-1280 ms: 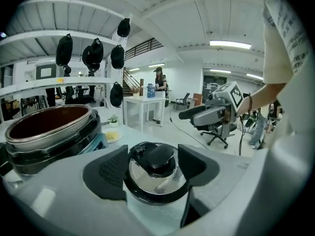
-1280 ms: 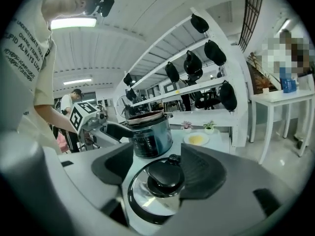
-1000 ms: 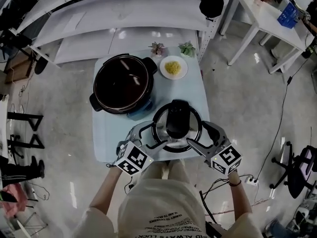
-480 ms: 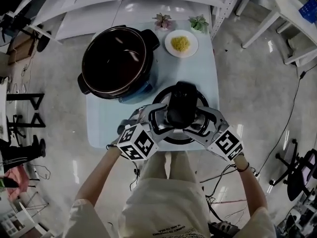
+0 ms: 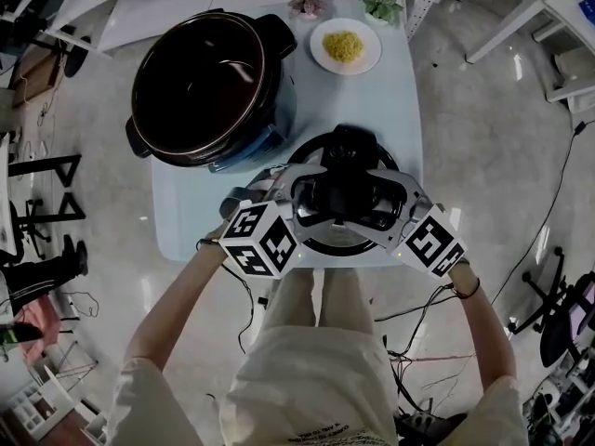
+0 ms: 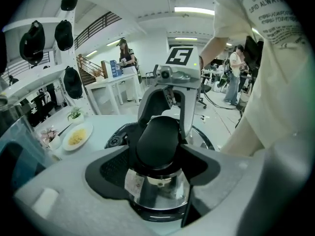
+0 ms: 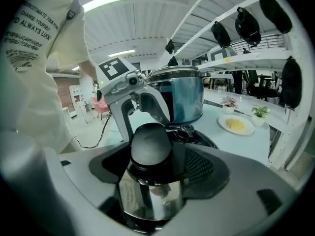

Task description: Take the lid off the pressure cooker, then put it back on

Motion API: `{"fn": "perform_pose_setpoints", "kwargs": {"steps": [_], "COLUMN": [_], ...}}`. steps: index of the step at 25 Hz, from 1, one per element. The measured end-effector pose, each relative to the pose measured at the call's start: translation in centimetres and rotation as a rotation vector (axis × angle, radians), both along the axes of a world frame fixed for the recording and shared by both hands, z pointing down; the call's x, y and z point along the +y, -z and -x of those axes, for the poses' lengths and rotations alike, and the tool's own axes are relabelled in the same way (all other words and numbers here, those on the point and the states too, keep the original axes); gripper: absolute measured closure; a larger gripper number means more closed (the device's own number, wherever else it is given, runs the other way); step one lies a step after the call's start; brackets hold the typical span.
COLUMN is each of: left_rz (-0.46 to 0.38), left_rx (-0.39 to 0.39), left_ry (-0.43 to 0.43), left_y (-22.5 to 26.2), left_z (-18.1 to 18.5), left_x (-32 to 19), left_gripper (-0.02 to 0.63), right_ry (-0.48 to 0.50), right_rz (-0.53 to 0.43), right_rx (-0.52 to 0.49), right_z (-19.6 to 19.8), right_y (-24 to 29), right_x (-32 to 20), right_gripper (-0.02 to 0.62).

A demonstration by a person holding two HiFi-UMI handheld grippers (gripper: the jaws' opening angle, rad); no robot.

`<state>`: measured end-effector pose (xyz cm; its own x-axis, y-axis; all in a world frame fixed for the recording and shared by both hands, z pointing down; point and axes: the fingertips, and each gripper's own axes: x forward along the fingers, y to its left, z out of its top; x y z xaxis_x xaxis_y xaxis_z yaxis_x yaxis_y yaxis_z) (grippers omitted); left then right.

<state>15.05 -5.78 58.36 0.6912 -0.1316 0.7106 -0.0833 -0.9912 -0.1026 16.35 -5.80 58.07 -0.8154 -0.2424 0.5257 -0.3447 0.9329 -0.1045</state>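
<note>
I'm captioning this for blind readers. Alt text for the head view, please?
From above, the left gripper and right gripper clamp the black handle of the lid, at the near edge of a pale blue table. The open pressure cooker stands behind it to the left, a plate of yellow food at the far edge.

In the head view, the left tool (image 5: 311, 196) and the right tool (image 5: 383, 198) cover the near part of the lid (image 5: 346, 170) and the counter's (image 5: 390, 100) near edge beneath it, so whether the lid rests on the counter cannot be told. The yellow food on the plate (image 5: 345, 45) by the counter's far edge is too small to name, and the print on the lid's sticker (image 6: 133, 184) is blurred. The left gripper view's left edge cuts off the pot (image 6: 12, 146).
</note>
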Motion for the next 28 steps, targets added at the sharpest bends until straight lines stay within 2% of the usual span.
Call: {"fn": "perform_pose_setpoints", "kwargs": {"steps": [10, 19, 23, 25, 28], "left_rz": [0.032, 0.072, 0.11, 0.116, 0.118], "left_rx": [-0.025, -0.006, -0.026, -0.024, -0.037], "left_ry": [-0.1, -0.186, -0.206, -0.206, -0.196], "left_y": [-1.0, -1.1, -1.3, -1.4, -1.5], "left_z": [-1.1, -1.3, -1.5, -1.5, -1.5], "left_x": [0.2, 0.7, 0.8, 0.8, 0.6], "left_gripper": [0.289, 0.307, 0.313, 0.314, 0.314], "right_ry": [0.123, 0.182, 0.202, 0.229, 0.249], "right_rz": [-0.035, 0.01, 0.007, 0.0, 0.007], "right_rx": [0.053, 0.046, 0.052, 0.063, 0.071], "right_z": [0.9, 1.4, 1.4, 1.5, 1.6], "right_y": [-0.9, -1.0, -1.1, -1.1, -1.2], "right_x": [0.1, 0.4, 0.5, 0.7, 0.6], "right_gripper": [0.267, 0.27, 0.277, 0.314, 0.314]}}
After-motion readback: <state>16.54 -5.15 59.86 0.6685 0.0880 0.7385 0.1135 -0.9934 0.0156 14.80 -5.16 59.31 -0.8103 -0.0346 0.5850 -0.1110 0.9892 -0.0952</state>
